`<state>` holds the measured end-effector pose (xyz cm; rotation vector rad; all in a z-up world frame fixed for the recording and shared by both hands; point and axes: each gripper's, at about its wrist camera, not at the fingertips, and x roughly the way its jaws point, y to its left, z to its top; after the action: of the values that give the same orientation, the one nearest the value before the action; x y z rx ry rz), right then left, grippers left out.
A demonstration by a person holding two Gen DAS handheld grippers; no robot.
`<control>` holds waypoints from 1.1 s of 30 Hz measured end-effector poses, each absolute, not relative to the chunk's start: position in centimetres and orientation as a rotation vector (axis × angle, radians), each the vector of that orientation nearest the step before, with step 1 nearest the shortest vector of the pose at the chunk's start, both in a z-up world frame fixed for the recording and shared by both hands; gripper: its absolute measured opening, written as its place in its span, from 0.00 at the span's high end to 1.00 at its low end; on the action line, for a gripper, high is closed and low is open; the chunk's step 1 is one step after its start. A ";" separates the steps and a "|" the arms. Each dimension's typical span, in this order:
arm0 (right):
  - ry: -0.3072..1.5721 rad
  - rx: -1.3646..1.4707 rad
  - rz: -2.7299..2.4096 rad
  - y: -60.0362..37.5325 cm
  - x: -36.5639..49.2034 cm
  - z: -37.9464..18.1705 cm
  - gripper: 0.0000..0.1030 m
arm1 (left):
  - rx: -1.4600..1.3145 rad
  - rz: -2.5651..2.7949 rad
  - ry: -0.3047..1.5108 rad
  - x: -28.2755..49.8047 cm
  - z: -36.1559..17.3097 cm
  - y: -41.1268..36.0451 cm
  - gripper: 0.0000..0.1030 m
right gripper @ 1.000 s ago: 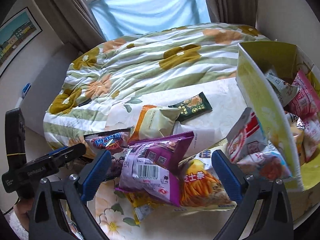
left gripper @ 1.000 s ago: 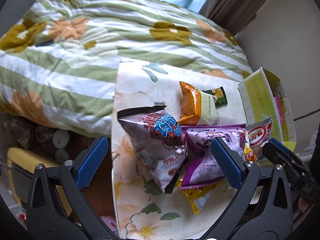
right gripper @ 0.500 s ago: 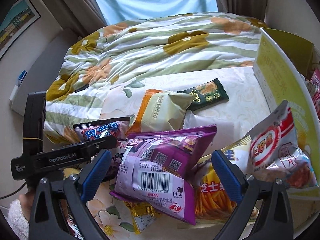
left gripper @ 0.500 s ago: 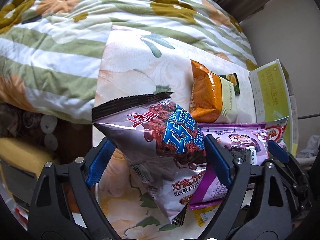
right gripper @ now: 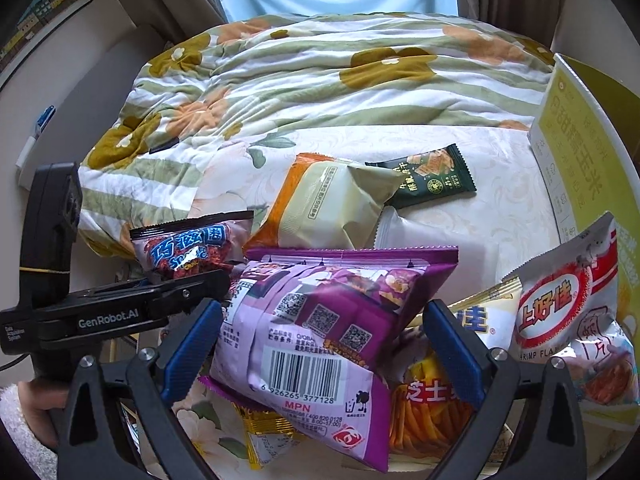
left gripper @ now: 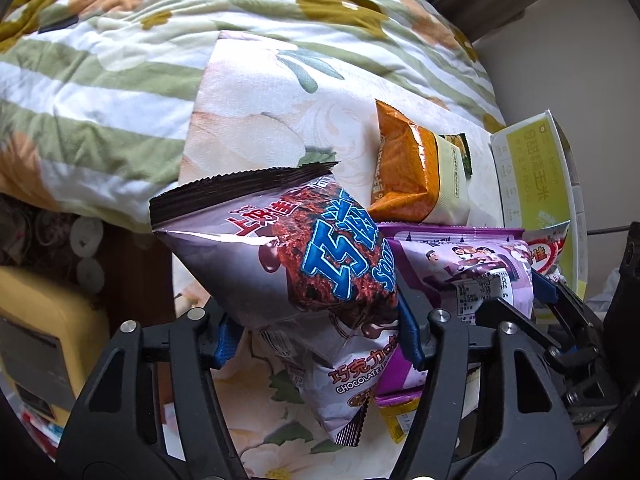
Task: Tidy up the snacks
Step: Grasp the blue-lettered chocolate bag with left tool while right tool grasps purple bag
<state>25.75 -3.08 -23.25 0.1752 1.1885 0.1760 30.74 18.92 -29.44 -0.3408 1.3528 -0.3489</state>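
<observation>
- Although both grippers are down among the packets, most of the sorting looks undone to me: the snacks lie loose on the flowered cloth spread over the bed, heaped toward its near edge.
- The left gripper has its jaws closing around the chocolate snack bag; the blue pads sit at either side of the bag's lower half, though I cannot say they press it firmly yet. That bag lies at the near left corner of the cloth.
- The right gripper stands spread, its blue pads on either side of the purple bag without visibly touching it. That bag lies on top of the heap at the near edge, over a yellow packet and partly over the cheese-stick bag.
- Farther in, toward the middle of the cloth, sit the orange-and-cream bag, the dark green biscuit packet and a white packet, none of them touched.
- The yellow carton stands at the right edge of the cloth; the shrimp-flavour bag leans against its wall. What is already inside it I cannot see.
- Left to do, as I judge it: lift these two bags, then clear the rest.
</observation>
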 end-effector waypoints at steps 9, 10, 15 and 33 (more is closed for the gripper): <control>1.232 0.102 0.206 -1.9 26.0 -24.8 0.05 | -0.310 -0.310 1.334 28.6 -28.4 20.3 0.43; 1.238 0.099 0.208 -1.9 26.0 -25.0 0.05 | -0.305 -0.303 1.335 28.4 -28.4 20.4 0.43; 1.252 0.050 0.223 -1.4 26.2 -25.7 0.19 | -0.311 -0.290 1.327 27.5 -28.2 21.1 0.43; 1.093 0.081 0.248 -1.5 23.0 -17.8 0.39 | -0.273 -0.294 1.202 24.6 -21.1 21.9 0.43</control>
<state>22.98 -1.46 -17.81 0.0811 1.0927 0.2475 24.59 21.88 -21.07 -0.2731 1.2022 -0.2941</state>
